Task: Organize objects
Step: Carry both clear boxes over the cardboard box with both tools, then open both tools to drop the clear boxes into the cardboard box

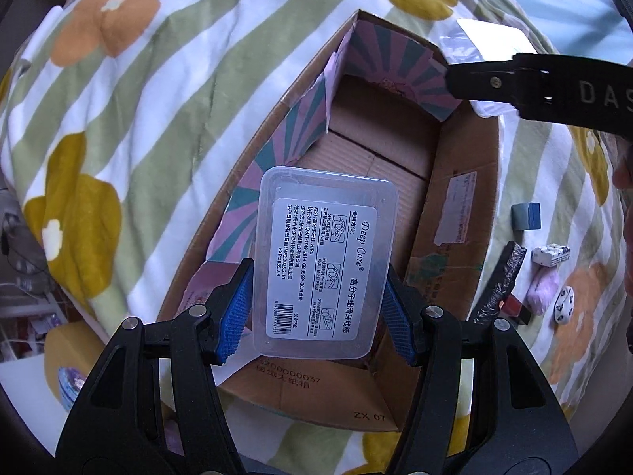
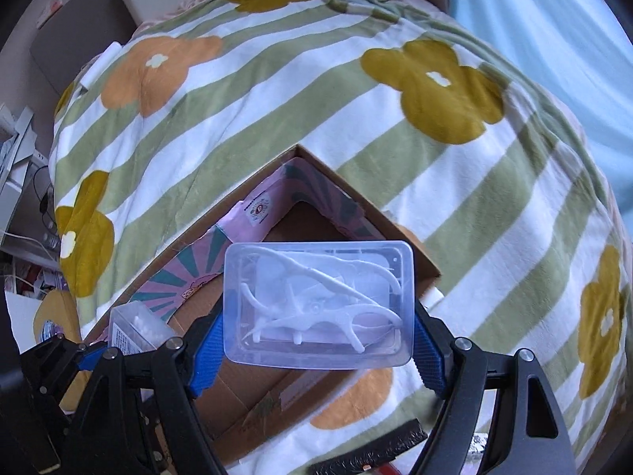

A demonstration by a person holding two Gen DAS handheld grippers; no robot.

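The left gripper (image 1: 316, 308) clamps a clear plastic lid (image 1: 322, 261), its "Deep Care" label facing up, between its blue pads directly above the open cardboard box (image 1: 459, 182) on the striped floral blanket (image 1: 158, 99). The right gripper (image 2: 312, 340) grips a clear tray of white floss picks (image 2: 318, 304) by its short ends, held over the same box's corner. Small items (image 1: 542, 261) lie on the blanket beside the box.
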